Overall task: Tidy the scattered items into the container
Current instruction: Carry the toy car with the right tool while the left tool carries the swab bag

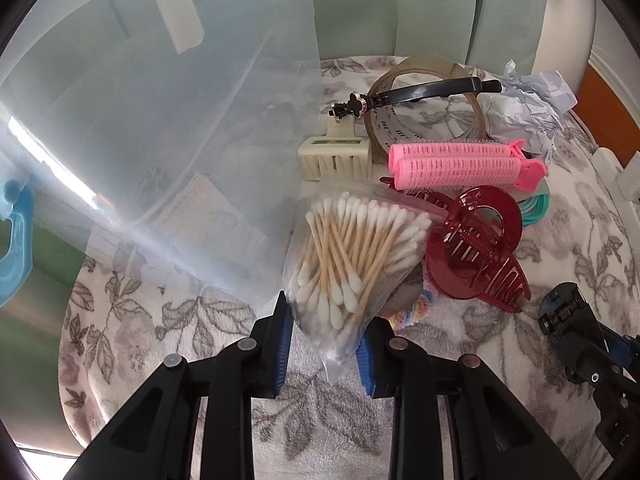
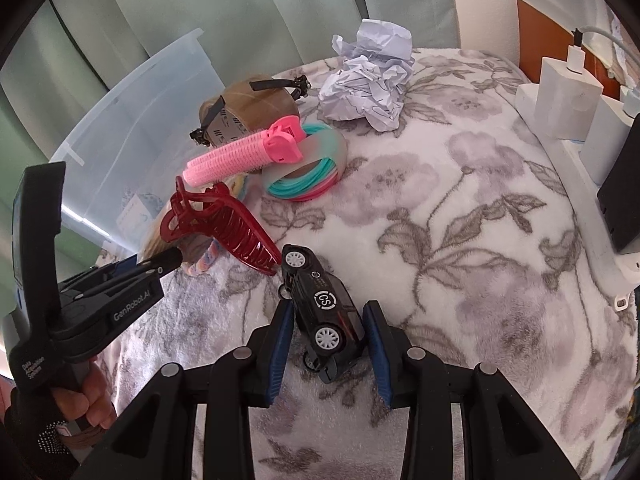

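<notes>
in the left wrist view, a clear plastic container (image 1: 132, 120) fills the left side, standing on a blanket (image 1: 132, 312) printed with grey flowers and leaves, with paper packets faintly visible through its wall. just right of it, the left gripper (image 1: 326, 344) has its blue-padded fingers (image 1: 280, 344) pinching the lower corner of a clear bag of cotton swabs (image 1: 356, 256), which leans up and away from the fingers. beyond the bag sit a cream hair claw (image 1: 334, 156), a roll of brown tape (image 1: 424, 100) with a black hair clip (image 1: 416, 94) lying across it, and a pink hair roller clip (image 1: 460, 164). a dark red hair claw (image 1: 476, 248) rests just right of the bag, touching it, with teal hair ties (image 1: 540, 208) behind it and crumpled paper (image 1: 528, 108) further back. a pastel scrunchie (image 1: 412, 308) peeks from under the bag. in the right wrist view, the left gripper appears at the far left held by a gloved hand (image 2: 60, 420), in front of the container. the same pile lies beside the container, all outside it. at the centre, the right gripper (image 2: 330, 344) has its fingers (image 2: 280, 344) spread around a black toy car (image 2: 324, 312), which lies tilted on its side on the blanket; whether the pads touch it cannot be told. at the far right stand white chargers (image 2: 568, 100).
</notes>
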